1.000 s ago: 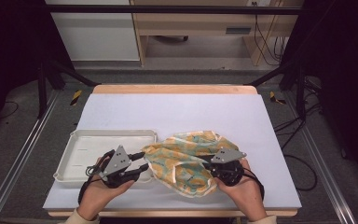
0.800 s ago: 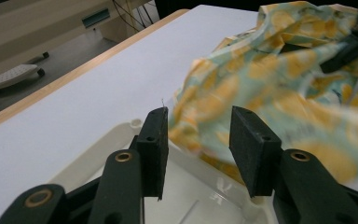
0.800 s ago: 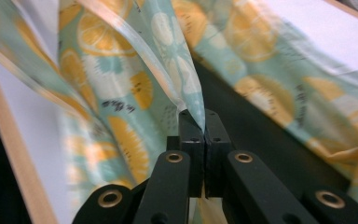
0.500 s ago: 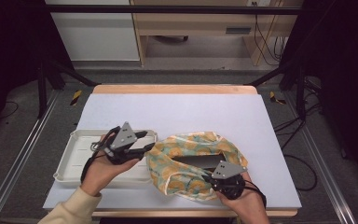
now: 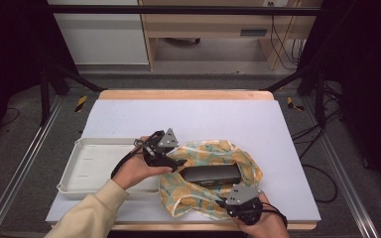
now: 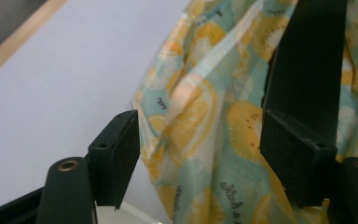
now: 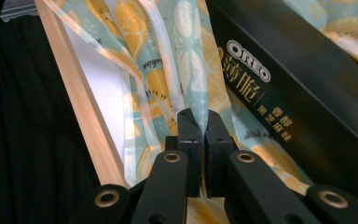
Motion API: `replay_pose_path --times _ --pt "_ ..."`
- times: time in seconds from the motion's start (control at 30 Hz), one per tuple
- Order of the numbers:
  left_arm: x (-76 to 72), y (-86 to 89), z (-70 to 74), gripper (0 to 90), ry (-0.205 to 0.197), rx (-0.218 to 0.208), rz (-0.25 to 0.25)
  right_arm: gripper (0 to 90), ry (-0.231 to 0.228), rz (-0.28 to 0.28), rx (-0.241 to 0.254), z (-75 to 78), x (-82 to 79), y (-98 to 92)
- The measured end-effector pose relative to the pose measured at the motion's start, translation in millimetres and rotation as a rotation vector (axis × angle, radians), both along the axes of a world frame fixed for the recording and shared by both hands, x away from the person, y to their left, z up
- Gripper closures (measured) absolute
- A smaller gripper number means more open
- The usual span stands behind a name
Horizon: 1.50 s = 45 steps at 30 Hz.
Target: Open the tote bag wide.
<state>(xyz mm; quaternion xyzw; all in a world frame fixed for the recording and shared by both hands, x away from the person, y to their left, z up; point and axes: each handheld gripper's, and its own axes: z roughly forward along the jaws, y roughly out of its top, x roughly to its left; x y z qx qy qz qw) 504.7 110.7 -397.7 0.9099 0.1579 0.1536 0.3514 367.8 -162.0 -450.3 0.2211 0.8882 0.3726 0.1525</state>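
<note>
The fruit-print bag (image 5: 206,178) lay on the white table cover (image 5: 188,119), just right of the white tray (image 5: 99,166), its mouth spread around a dark Oreo box (image 5: 212,174) inside it. My right gripper (image 5: 227,203), at the bag's near edge, was clamped on the bag's rim film. My left gripper (image 5: 181,162), at the bag's left edge beside the tray, had just been opening; its jaws stood apart with bag film between them, the pads (image 6: 119,156) not pressing it.
</note>
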Motion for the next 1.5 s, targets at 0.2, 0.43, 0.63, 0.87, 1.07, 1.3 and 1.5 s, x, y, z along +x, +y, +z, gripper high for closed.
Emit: replay_pose_path --times 0.2,0.43,0.63,0.87,1.07,1.3,1.5 --pt "-10.5 -6.1 -7.2 50.0 0.006 0.073 -0.044 87.4 0.001 -0.014 -0.006 -1.6 -5.3 -3.1" --pt "-7.9 -12.3 -6.4 84.3 0.017 0.127 -0.004 87.2 0.002 -0.02 -0.006 -0.8 -7.0 -2.4" --pt "7.6 -16.5 -3.4 90.0 -0.017 0.091 0.075 86.9 0.005 -0.006 -0.007 -2.1 -5.5 1.7" --pt "28.4 -20.4 13.6 90.0 -0.063 0.021 0.114 85.0 0.014 0.007 -0.006 -4.1 -2.0 7.8" --pt "24.6 -19.9 18.6 90.0 -0.058 0.006 0.103 57.2 -0.019 -0.054 0.013 5.8 -1.9 0.9" --pt "12.5 -18.8 21.5 90.0 -0.066 -0.012 0.086 27.5 -0.092 -0.142 0.035 38.9 -2.7 -22.8" --pt "4.3 -19.0 27.3 90.0 -0.079 -0.043 0.077 24.1 -0.131 -0.318 0.043 63.7 38.8 -51.2"
